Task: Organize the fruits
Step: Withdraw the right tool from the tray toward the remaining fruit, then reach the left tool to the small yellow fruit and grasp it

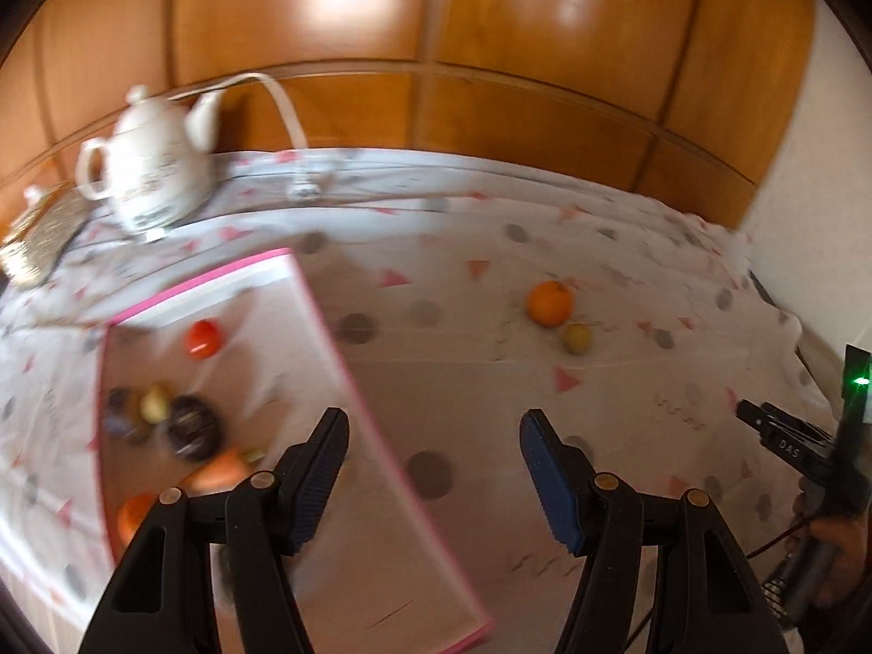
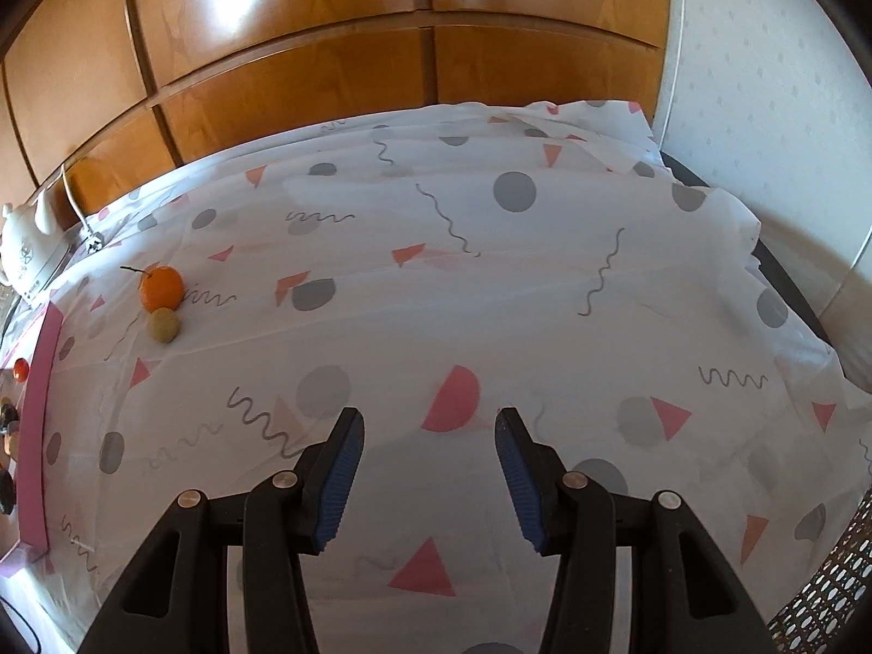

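Lying on the spotted white cloth [image 2: 490,283], round orange fruit [image 2: 161,287] touching small yellow-green fruit [image 2: 164,325], stem pointing left toward the white teapot [image 1: 155,163], left tongs [image 1: 433,436] gaping empty, right tongs [image 2: 429,430] gaping empty.

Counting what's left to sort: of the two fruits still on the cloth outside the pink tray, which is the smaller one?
The yellowish-green fruit, touching the orange on its near side; it is duller and clearly smaller.

One orange [image 2: 161,287], one small yellow-green fruit [image 2: 164,325], one teapot [image 1: 152,166], one pink-edged tray [image 1: 327,338] holding perhaps seven blurred items at lower left.
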Demonstrator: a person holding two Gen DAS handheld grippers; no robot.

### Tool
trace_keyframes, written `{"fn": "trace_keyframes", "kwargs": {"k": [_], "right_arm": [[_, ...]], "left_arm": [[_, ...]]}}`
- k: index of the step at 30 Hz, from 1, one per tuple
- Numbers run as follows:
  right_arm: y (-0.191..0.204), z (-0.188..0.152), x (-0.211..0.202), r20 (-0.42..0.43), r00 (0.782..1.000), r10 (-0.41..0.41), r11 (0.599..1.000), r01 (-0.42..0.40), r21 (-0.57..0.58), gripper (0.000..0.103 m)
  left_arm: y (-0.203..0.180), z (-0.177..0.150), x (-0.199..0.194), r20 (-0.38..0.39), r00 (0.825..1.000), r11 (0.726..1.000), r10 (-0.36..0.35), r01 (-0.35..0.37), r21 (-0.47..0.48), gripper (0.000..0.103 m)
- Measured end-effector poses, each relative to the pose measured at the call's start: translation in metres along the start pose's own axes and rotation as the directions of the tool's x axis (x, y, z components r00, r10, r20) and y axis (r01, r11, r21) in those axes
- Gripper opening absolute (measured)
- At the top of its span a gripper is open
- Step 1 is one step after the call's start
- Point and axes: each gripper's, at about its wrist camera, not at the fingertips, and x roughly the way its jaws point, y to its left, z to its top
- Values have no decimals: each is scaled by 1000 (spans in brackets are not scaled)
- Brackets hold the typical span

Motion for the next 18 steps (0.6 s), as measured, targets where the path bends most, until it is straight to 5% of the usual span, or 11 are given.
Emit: {"fn": "trace_keyframes", "kwargs": {"k": [8, 18], "right_arm": [[-6, 1, 1, -5, 1000, 6, 1000, -6, 16, 51], [-9, 2, 2, -13, 999, 34, 999, -34, 26, 51]], "left_arm": [[-49, 27, 53, -65, 992, 993, -112, 114, 41, 57], [-86, 44, 115, -148, 976, 987, -158, 161, 8, 45]]}}
